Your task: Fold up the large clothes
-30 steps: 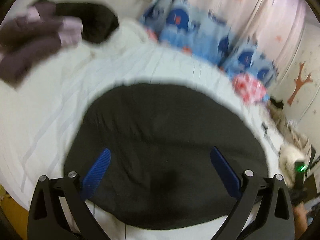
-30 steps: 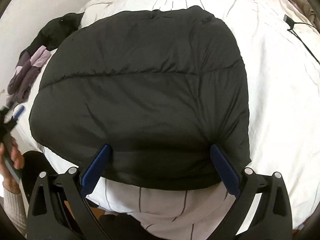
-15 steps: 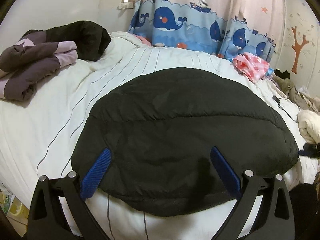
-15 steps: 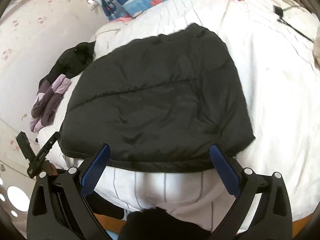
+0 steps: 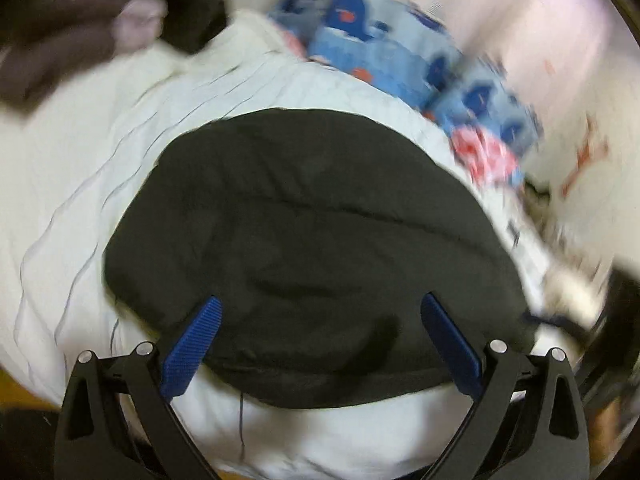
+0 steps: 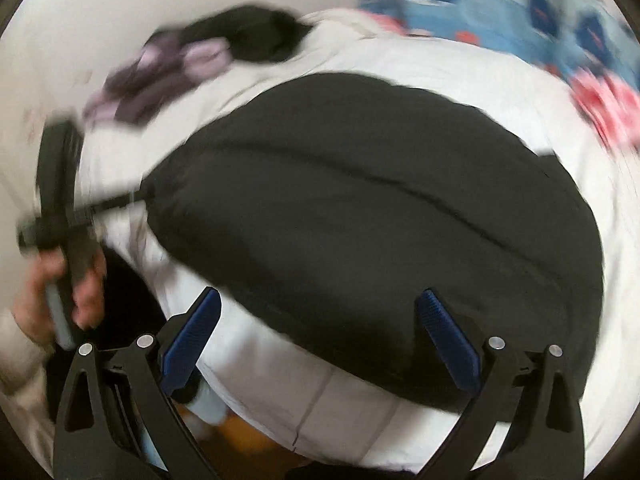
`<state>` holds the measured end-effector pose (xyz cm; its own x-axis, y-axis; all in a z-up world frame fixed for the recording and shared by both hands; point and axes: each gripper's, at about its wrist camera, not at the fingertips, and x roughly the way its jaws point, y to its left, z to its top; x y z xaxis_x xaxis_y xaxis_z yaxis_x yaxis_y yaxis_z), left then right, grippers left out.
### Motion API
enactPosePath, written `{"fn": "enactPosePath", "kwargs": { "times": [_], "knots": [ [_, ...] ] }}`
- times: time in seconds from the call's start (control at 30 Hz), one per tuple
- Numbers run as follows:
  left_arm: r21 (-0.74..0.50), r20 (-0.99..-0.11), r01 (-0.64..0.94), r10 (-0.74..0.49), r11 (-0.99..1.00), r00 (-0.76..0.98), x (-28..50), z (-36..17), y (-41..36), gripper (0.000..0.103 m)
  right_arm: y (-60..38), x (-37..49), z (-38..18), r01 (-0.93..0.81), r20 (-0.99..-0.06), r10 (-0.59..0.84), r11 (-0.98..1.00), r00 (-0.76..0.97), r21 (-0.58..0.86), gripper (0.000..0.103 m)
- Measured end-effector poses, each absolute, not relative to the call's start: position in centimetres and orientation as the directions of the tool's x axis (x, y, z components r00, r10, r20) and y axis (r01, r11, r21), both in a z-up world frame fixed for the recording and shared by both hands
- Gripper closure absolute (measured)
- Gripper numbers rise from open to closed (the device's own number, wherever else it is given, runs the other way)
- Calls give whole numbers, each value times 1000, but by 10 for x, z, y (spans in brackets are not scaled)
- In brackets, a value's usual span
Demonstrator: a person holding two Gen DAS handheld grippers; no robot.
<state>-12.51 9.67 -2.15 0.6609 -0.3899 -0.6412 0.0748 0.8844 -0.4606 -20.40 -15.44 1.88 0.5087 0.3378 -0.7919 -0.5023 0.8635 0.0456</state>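
A folded black puffer jacket (image 5: 312, 248) lies flat on the white striped bed (image 5: 80, 184). My left gripper (image 5: 320, 320) hovers open over the jacket's near edge, with nothing between its blue pads. The right wrist view shows the same jacket (image 6: 380, 216) from the other side. My right gripper (image 6: 320, 320) is open above its near edge and holds nothing. A hand (image 6: 60, 280) holds the left gripper's handle at the left of the right wrist view. Both views are blurred by motion.
A folded purple garment (image 5: 60, 52) and a black garment (image 5: 192, 12) lie at the bed's far left. A blue whale-print curtain (image 5: 380, 44) hangs behind the bed. A pink-and-red cloth (image 5: 488, 156) lies at the far right.
Both cameras swung and now blur. The right gripper turned left, bringing the hand and the purple pile into view. The jacket stays folded in place.
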Motion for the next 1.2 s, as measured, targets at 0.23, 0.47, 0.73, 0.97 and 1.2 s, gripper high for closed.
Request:
{"fn": "enactPosePath", "kwargs": {
  "times": [0.23,0.47,0.73,0.97,1.2],
  "knots": [
    [-765,-523,-27,-596,644,609,-118,-36,154,7,-101,-189,-7,-546,-814,169,812,556,-204,7],
    [-867,-434,-87,-656,491,618,-133,-49,183,7,-130,-155,1,-441,-797,289,897,530,31,7],
    [-904,-422,-178,-741,390,523,-125,-94,165,7,-146,-152,0,-416,-778,392,890,491,185,7],
    [-883,-453,-174,-693,436,561,-79,-98,135,7,-204,-136,6,-287,-708,513,858,485,426,7],
    [-867,-465,-165,-643,470,609,-76,-93,134,8,-278,-158,27,-175,-635,459,871,621,459,7]
  ]
}}
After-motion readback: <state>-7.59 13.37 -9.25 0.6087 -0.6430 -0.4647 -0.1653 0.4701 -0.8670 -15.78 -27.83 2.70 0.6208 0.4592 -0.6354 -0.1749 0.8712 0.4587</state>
